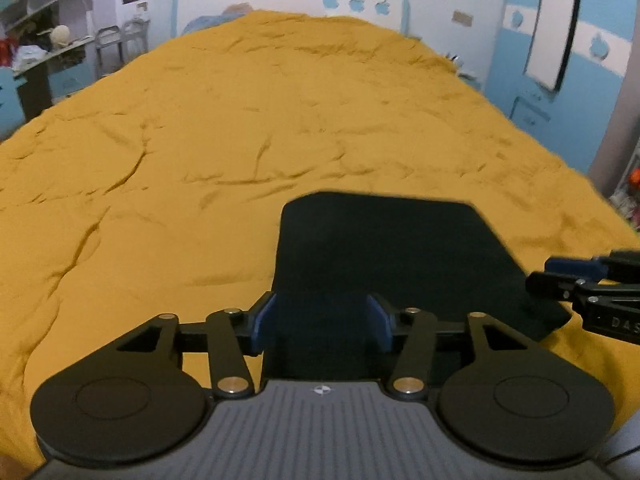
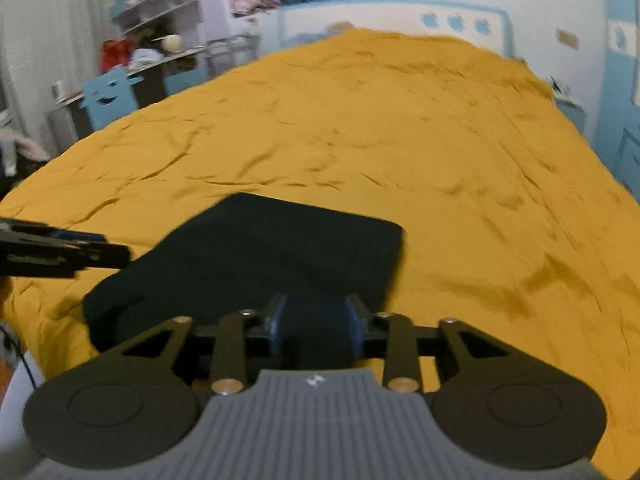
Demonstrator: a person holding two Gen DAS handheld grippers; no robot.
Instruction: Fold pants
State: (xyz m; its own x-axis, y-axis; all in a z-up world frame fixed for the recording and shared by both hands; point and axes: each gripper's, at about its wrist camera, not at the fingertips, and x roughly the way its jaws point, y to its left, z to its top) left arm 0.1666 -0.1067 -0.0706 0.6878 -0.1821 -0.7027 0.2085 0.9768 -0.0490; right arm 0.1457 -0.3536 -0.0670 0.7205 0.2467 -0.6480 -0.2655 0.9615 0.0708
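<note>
The pants (image 1: 380, 248) are a dark, flat folded bundle lying on the mustard-yellow bedspread (image 1: 200, 140), near its front edge. My left gripper (image 1: 322, 322) hovers over the bundle's near left part, open, its blue pads (image 1: 262, 322) apart and pressing on nothing. In the right wrist view the pants (image 2: 280, 248) lie just ahead of my right gripper (image 2: 316, 326), which stands open by a narrower gap over the near right edge, only dark cloth showing between its pads. Each gripper shows in the other's view: the right gripper (image 1: 552, 272) at the right edge, the left gripper (image 2: 116, 254) at the left.
The bedspread (image 2: 440, 140) is wrinkled and covers the whole bed up to a headboard (image 1: 288, 0) at the wall. A desk and shelves with clutter (image 2: 152, 52) stand off the left side, blue cabinets (image 1: 560, 80) off the right.
</note>
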